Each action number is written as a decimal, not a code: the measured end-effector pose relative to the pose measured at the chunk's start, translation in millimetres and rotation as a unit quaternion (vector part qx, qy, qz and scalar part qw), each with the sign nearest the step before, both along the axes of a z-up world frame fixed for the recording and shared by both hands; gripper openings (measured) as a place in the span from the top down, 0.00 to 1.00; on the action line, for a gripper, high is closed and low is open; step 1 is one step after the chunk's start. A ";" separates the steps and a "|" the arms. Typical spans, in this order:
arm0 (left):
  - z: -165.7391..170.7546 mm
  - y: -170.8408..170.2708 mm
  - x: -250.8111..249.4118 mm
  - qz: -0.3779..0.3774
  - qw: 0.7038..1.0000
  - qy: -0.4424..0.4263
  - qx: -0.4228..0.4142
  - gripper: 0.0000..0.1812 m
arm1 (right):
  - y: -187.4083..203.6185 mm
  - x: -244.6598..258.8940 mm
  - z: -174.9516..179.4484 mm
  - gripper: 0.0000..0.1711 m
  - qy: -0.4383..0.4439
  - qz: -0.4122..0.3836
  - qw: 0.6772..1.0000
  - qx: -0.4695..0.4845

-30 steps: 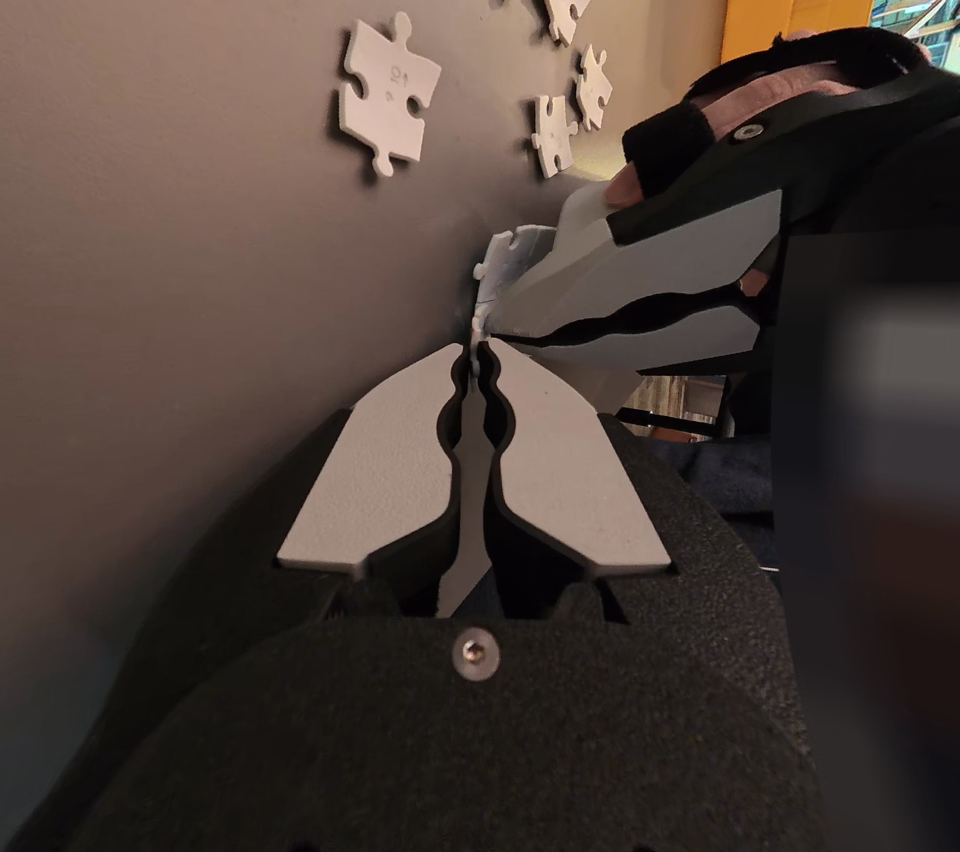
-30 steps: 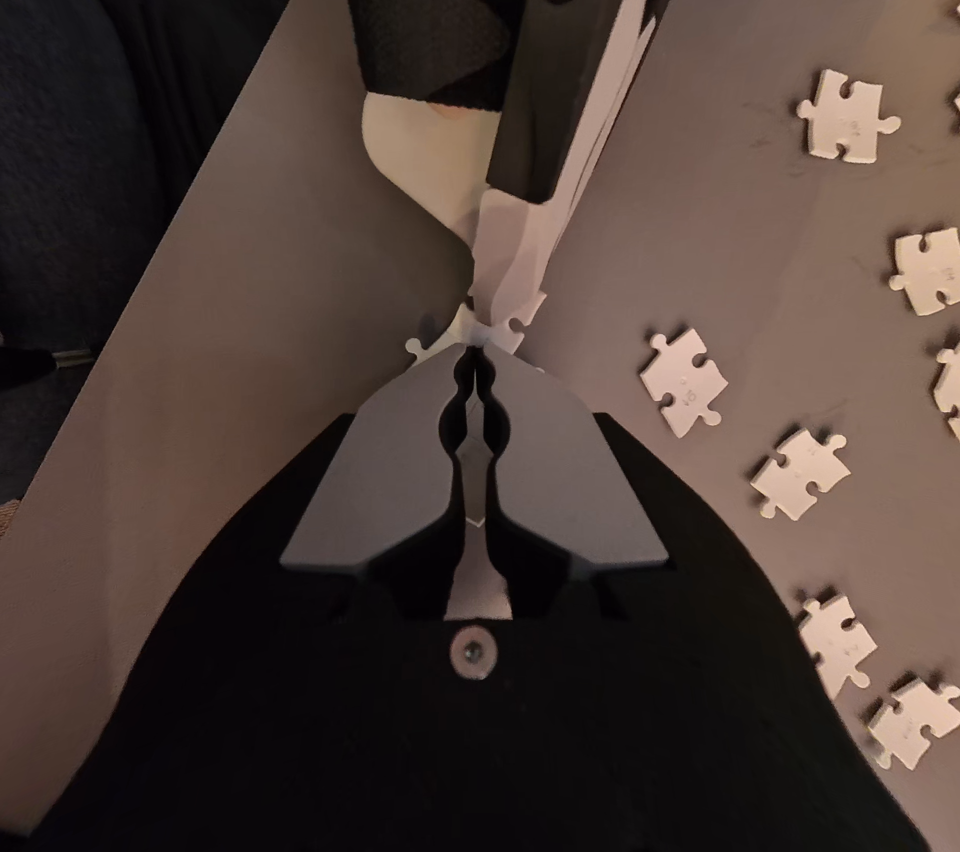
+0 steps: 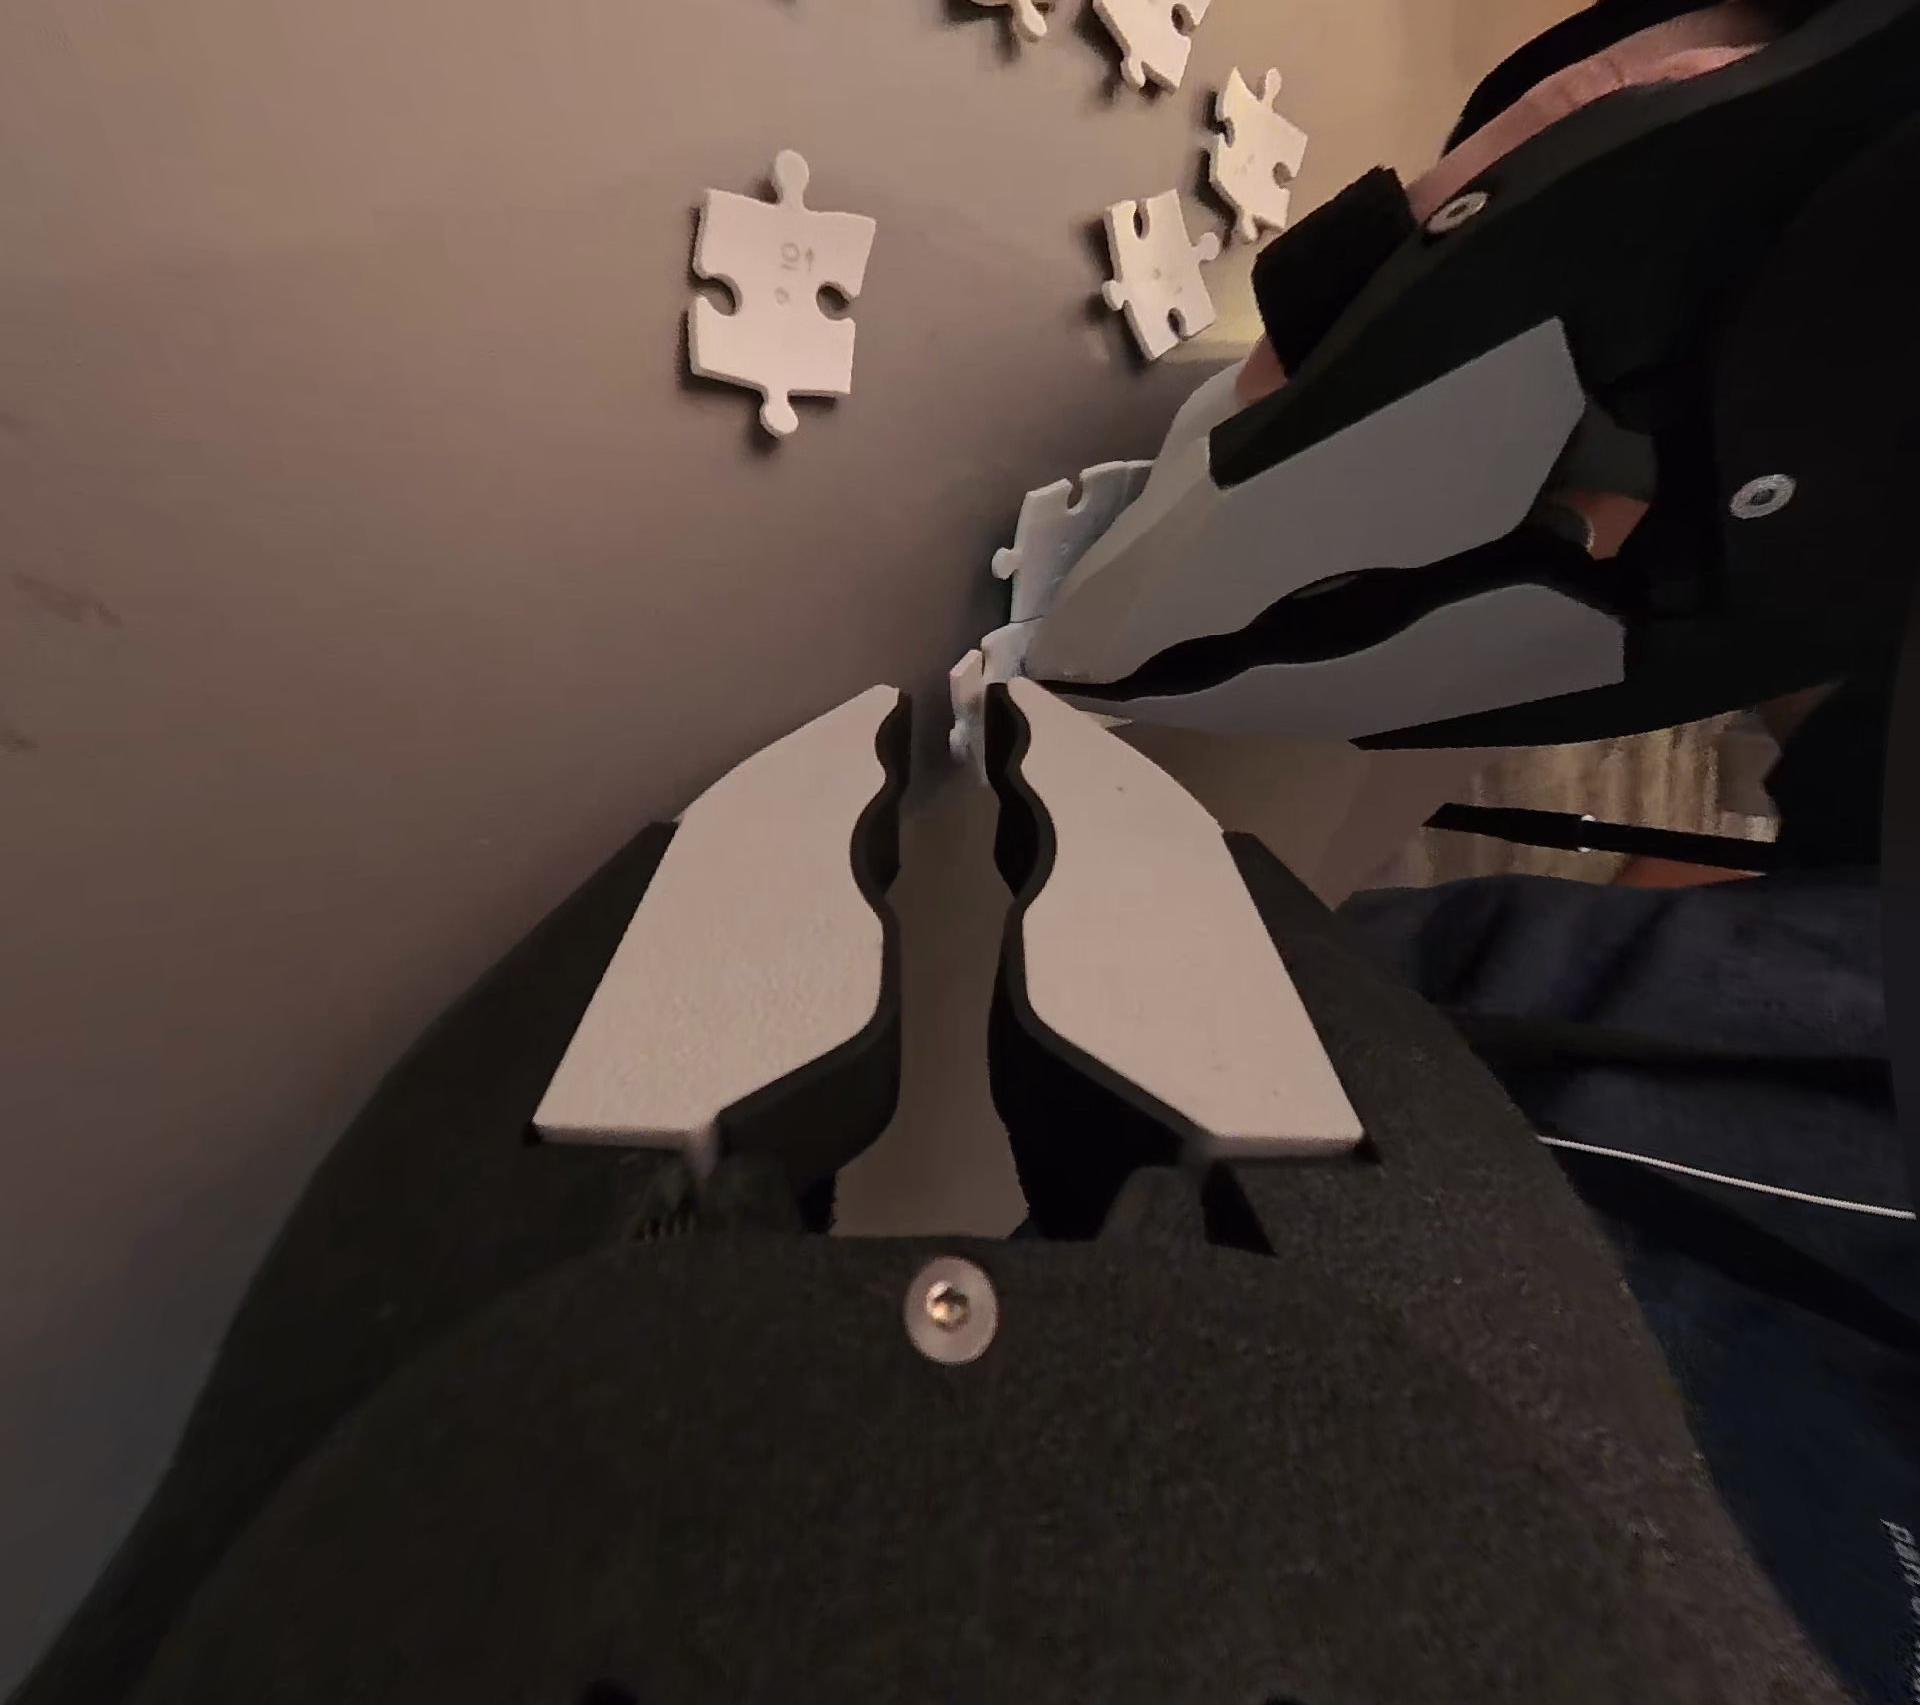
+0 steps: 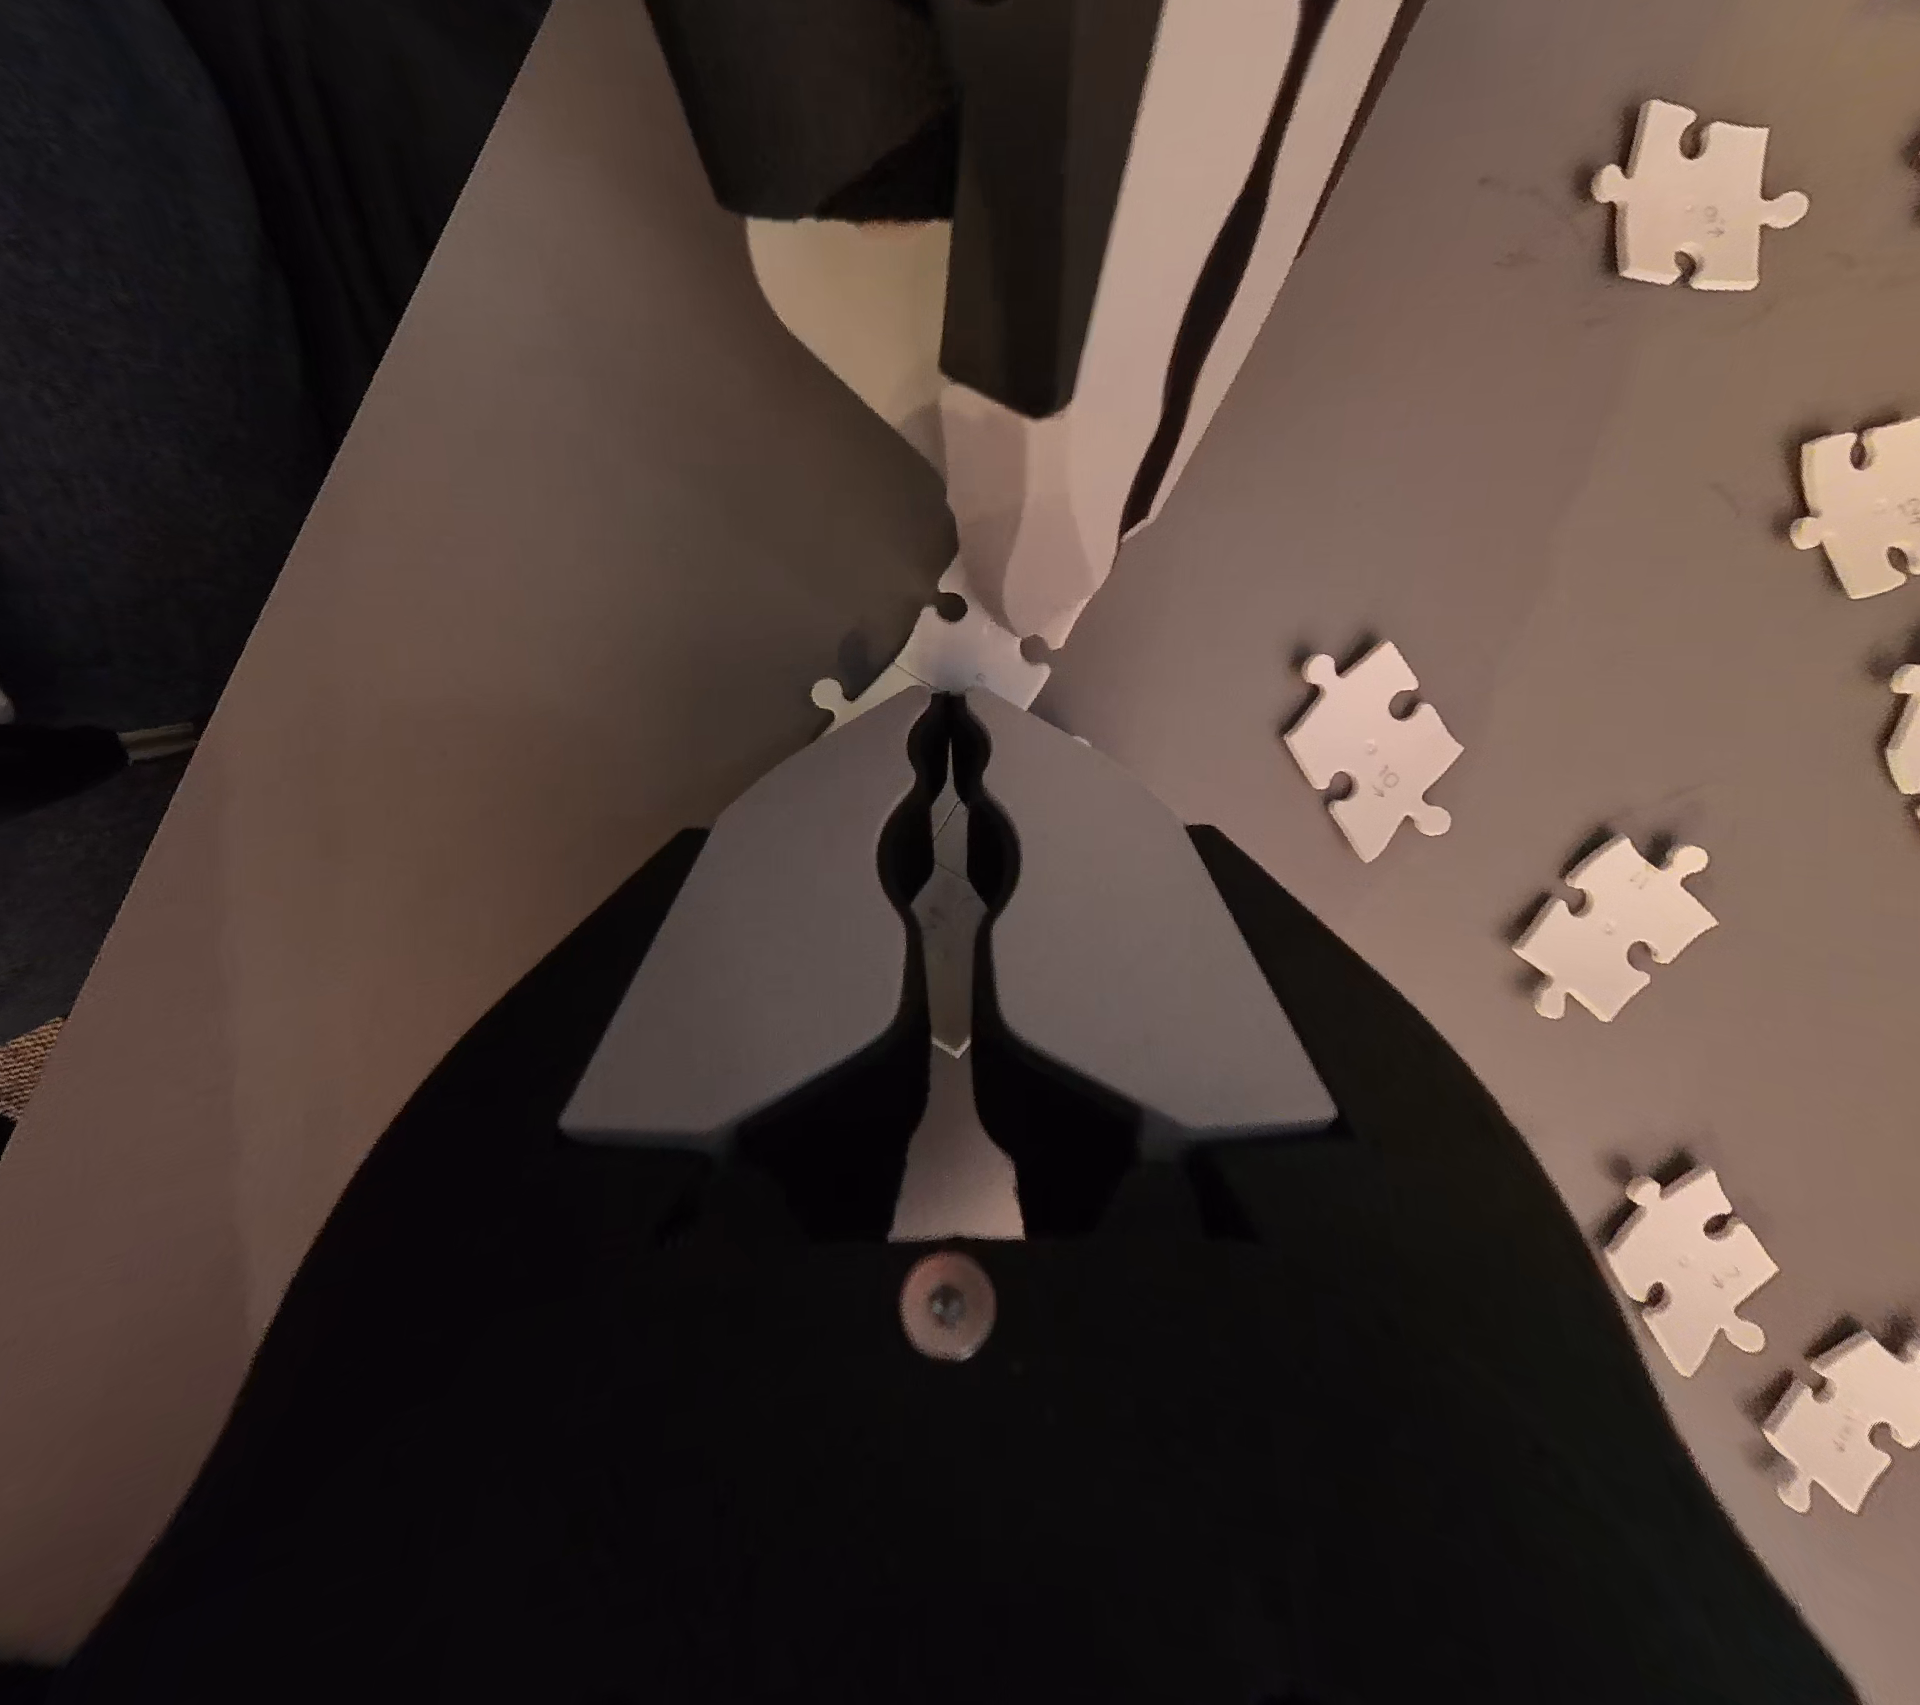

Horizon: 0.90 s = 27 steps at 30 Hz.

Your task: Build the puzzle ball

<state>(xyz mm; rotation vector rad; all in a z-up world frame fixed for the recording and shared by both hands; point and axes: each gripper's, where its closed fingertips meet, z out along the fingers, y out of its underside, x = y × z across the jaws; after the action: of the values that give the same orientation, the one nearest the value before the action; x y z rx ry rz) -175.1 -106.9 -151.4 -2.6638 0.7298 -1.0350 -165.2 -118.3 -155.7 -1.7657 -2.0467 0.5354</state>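
R gripper (image 4: 951, 699) clamped on joined white puzzle pieces (image 4: 966, 658), L gripper (image 3: 943, 705) jaws slightly apart (pieces' edge between), loose pieces (image 4: 1371, 751) nearby

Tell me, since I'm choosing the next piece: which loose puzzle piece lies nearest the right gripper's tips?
The lone piece just right of the right gripper. It sits apart from and inside the arc of other loose pieces, which lie farther out.
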 end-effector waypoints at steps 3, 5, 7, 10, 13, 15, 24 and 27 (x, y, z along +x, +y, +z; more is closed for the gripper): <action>-1.4 -0.4 -0.5 -0.009 0.999 0.027 0.020 0.94 | 0.7 0.1 0.1 0.99 0.000 -0.006 1.000 -0.004; -2.3 -0.4 -0.9 -0.014 0.998 0.046 0.034 0.95 | 1.1 0.2 0.1 0.99 0.000 -0.007 1.000 -0.004; -2.8 -0.6 -1.0 -0.017 0.997 0.062 0.042 0.95 | 1.1 0.5 0.0 0.99 -0.001 -0.009 1.000 -0.006; -3.1 -1.1 -0.9 -0.022 0.995 0.086 0.054 0.95 | 1.0 0.8 0.0 0.99 -0.002 -0.011 1.000 -0.010; -3.3 -1.1 -0.8 -0.028 0.992 0.106 0.067 0.94 | 1.2 0.8 -0.1 0.99 0.000 -0.013 1.000 -0.017; -3.2 -0.9 -0.3 -0.028 0.991 0.107 0.071 0.93 | 1.6 1.0 0.1 0.99 0.002 -0.013 1.000 -0.022; -1.9 -0.6 1.6 -0.019 0.994 0.083 0.063 0.92 | 7.1 1.6 15.3 0.99 0.043 -0.035 0.996 -0.072; -1.8 -0.7 1.3 -0.020 0.995 0.082 0.062 0.92 | 3.4 3.3 8.0 0.99 0.024 -0.024 0.997 -0.074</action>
<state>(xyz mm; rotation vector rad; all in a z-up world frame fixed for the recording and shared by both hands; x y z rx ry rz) -173.8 -107.6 -153.2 -2.6588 0.8522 -0.7587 -161.9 -114.8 -147.8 -1.8618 -1.9719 0.7234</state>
